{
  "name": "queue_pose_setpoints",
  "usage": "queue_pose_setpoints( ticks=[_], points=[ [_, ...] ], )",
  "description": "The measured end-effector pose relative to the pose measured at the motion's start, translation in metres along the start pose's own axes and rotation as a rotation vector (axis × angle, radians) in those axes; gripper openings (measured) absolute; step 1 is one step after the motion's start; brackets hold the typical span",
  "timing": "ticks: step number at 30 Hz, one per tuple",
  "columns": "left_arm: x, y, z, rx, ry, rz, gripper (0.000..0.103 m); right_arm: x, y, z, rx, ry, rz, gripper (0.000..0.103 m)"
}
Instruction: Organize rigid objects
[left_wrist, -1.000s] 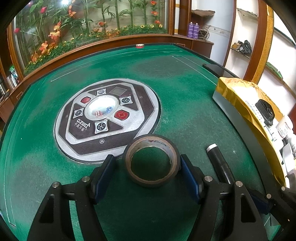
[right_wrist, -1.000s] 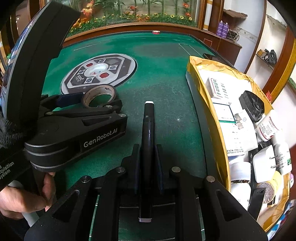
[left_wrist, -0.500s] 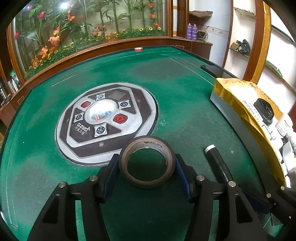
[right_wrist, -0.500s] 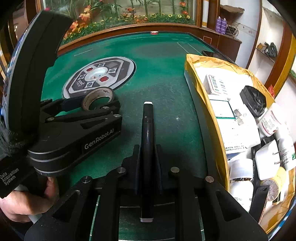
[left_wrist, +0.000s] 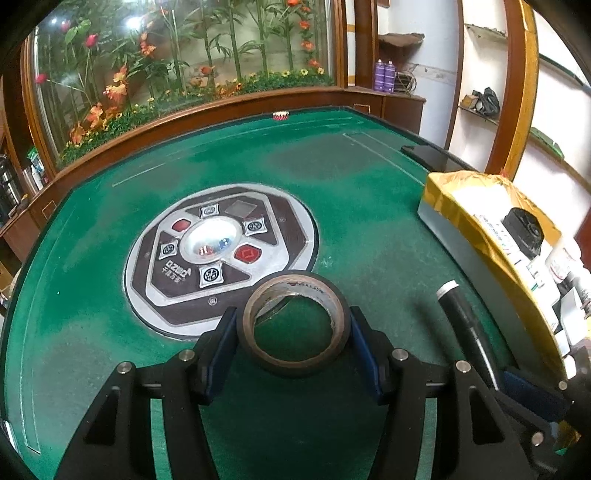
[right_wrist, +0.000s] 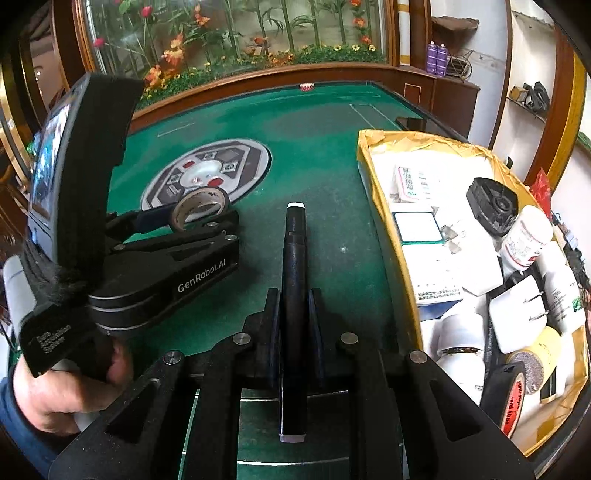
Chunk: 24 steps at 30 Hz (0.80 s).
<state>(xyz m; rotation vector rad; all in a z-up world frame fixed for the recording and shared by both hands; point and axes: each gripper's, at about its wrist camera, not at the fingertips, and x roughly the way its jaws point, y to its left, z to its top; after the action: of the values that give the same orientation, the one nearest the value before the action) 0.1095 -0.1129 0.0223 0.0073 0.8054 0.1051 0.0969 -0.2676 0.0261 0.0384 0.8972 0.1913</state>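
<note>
My left gripper (left_wrist: 293, 341) is shut on a brown tape roll (left_wrist: 295, 293), holding it by its outer sides a little above the green felt table (left_wrist: 332, 192); the roll also shows in the right wrist view (right_wrist: 201, 206). My right gripper (right_wrist: 293, 310) is shut on a black marker with white ends (right_wrist: 293, 258), which points forward along the fingers. The marker's tip shows in the left wrist view (left_wrist: 456, 306). The left gripper sits to the left of the right one.
A gold-lined box (right_wrist: 373, 147) on the right holds several items: white jars, boxes, a black part (right_wrist: 491, 205), a red-and-black tape roll (right_wrist: 508, 400). A round dice console (left_wrist: 221, 254) is set into the table's middle. A wooden rail and planter run along the far edge.
The left gripper's jaws have closed in onto the tape roll and lifted it slightly. The right gripper keeps hold of the marker, barely moved.
</note>
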Motion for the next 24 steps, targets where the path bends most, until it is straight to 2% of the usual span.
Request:
queue_pose_setpoints(
  ticks=[9,24],
  points=[
    [-0.011,-0.003,0.002,0.007,-0.053,-0.027,0.058,-0.015,-0.001,0.003,-0.008,-0.045,-0.042,0.014],
    [-0.016,-0.001,0.003,-0.009,-0.073,-0.042,0.058,-0.027,0.003,0.015,-0.041,-0.092,-0.101,0.014]
  ],
)
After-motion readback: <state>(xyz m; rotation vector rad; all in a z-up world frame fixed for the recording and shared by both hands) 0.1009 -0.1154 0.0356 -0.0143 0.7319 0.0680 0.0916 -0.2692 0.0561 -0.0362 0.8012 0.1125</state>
